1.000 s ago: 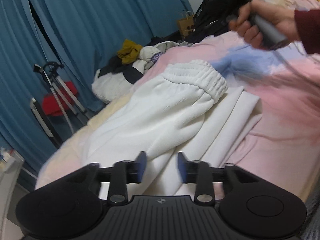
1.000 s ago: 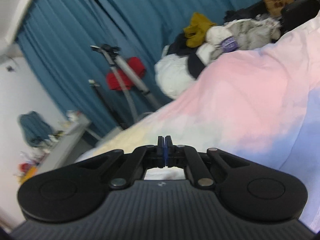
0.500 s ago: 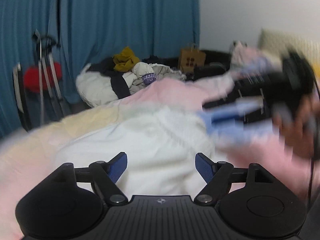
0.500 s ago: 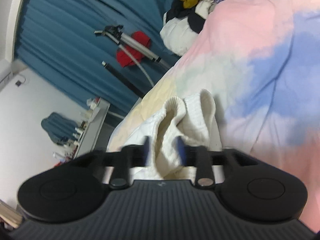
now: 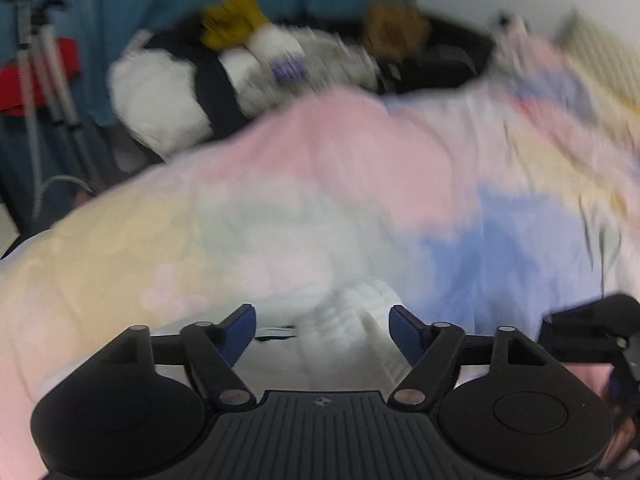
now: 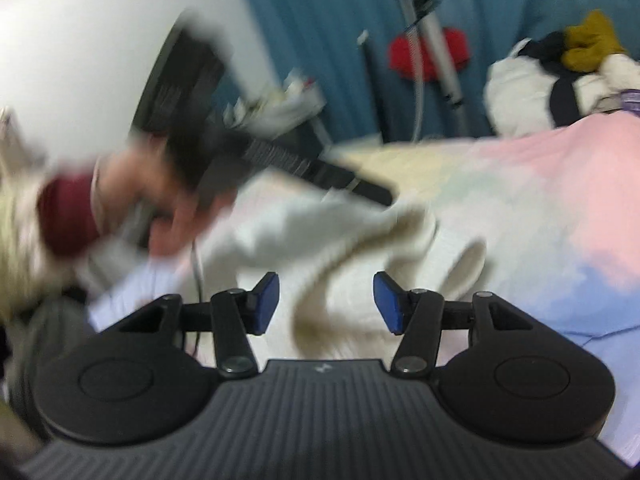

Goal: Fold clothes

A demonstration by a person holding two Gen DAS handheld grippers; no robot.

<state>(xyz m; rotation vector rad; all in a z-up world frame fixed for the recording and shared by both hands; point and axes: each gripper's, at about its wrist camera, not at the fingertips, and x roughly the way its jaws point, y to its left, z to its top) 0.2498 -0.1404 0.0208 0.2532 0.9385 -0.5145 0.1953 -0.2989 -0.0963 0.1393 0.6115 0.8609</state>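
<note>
- The left tool (image 5: 322, 330) is seen with its blue pads spread wide and nothing between them; a ribbed white band of the white garment (image 5: 360, 312) lies just beyond the pads.
- The right tool (image 6: 326, 302) is likewise spread wide and empty, with the rumpled cloth directly under and ahead of it.
- The white garment (image 6: 320, 236) is found bunched and creased on the pastel bedspread (image 6: 560, 200), not laid flat; both views are blurred by motion, so its exact outline cannot be told.
- The left hand (image 6: 168, 208), with a dark red sleeve (image 6: 68, 216), is seen at the garment's far side in the right wrist view.
- It is judged that a fold will go well only if the cloth is first spread smooth: opposite edges or corners should be taken, one by each tool, and drawn apart until the creases are gone.
- A single layer at the ribbed band should be pinched, not a bunch, so that the bedspread is not caught with it.
- The heap of other clothes (image 5: 224, 72) beyond the bed's far edge should be left clear of the working area.
</note>
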